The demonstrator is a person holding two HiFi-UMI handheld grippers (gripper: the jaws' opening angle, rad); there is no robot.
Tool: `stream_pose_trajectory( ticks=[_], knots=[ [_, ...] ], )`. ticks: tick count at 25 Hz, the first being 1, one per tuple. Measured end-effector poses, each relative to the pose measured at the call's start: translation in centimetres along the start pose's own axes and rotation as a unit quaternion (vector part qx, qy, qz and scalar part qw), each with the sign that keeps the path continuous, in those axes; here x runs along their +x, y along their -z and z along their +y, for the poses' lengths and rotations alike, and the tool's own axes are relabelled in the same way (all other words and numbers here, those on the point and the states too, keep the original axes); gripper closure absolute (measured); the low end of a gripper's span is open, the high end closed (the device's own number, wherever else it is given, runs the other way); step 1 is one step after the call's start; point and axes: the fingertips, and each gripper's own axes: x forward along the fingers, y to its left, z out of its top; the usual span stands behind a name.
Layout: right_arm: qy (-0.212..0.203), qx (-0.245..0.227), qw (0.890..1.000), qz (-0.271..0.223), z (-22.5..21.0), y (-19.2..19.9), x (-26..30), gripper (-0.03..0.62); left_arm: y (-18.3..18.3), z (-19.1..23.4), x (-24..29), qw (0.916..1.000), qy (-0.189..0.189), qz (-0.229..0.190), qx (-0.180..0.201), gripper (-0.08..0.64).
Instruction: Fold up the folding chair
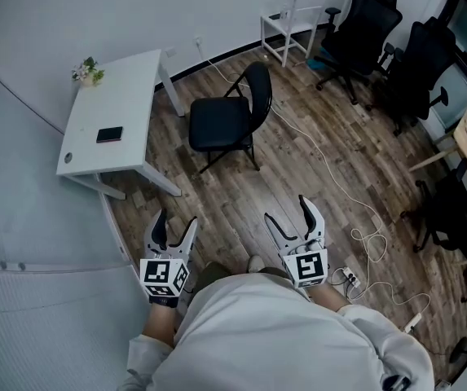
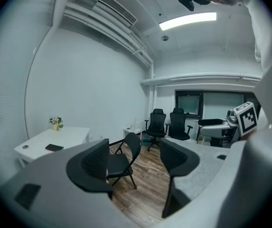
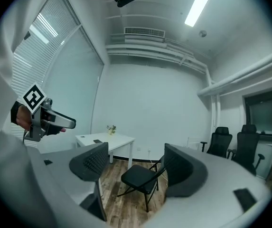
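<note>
A black folding chair (image 1: 226, 120) stands unfolded on the wood floor, its seat toward the white desk and its back to the right. It also shows in the left gripper view as the chair (image 2: 121, 161) and in the right gripper view as the chair (image 3: 143, 177), well beyond the jaws. My left gripper (image 1: 174, 231) is held low at the left, open, nothing between its fingers. My right gripper (image 1: 293, 215) is at the right, open wide and empty. Both are far short of the chair.
A white desk (image 1: 115, 125) with a small plant (image 1: 88, 72) and a dark phone (image 1: 109, 134) stands left of the chair. Black office chairs (image 1: 362, 27) crowd the right side. A white cable (image 1: 343, 194) trails across the floor to a power strip (image 1: 347, 278). A small white rack (image 1: 292, 27) stands at the back.
</note>
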Motion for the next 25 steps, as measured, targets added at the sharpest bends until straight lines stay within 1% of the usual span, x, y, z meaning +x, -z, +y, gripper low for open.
stream_pose_trajectory(
  ticks=[4, 6, 9, 12, 14, 16, 20, 25],
  knots=[
    [-0.020, 0.002, 1.000, -0.006, -1.0, 1.0, 1.0, 0.221, 1.4, -1.1, 0.3, 0.9997, -0.011, 0.020, -0.004, 0.227],
    [-0.025, 0.002, 1.000, -0.006, -1.3, 0.9, 1.7, 0.221, 1.8, -0.7, 0.6, 0.9994, -0.015, 0.030, -0.006, 0.232],
    [-0.029, -0.001, 1.000, -0.006, -1.7, 0.6, 3.1, 0.222, 1.6, 0.3, 1.6, 0.9993, -0.019, 0.029, -0.011, 0.236],
    [-0.026, 0.008, 0.999, 0.019, -2.2, 0.8, 4.6, 0.224, 1.3, 0.8, 3.7, 0.9995, -0.010, 0.027, -0.011, 0.241],
    [-0.023, 0.002, 1.000, 0.014, -2.4, 1.0, 6.0, 0.225, 1.7, 1.6, 5.4, 0.9995, 0.000, 0.029, -0.013, 0.244],
    [-0.017, -0.007, 1.000, 0.008, -2.7, 1.5, 8.0, 0.226, 2.4, 3.0, 7.5, 0.9992, 0.009, 0.033, -0.019, 0.245],
    [0.006, -0.014, 1.000, 0.026, -4.2, 1.9, 13.5, 0.235, 2.6, 6.9, 12.9, 0.9983, 0.029, 0.038, -0.034, 0.247],
    [0.034, -0.029, 0.999, 0.031, -5.8, 0.2, 23.4, 0.239, 1.3, 14.3, 21.1, 0.9967, 0.057, 0.043, -0.039, 0.247]
  ],
)
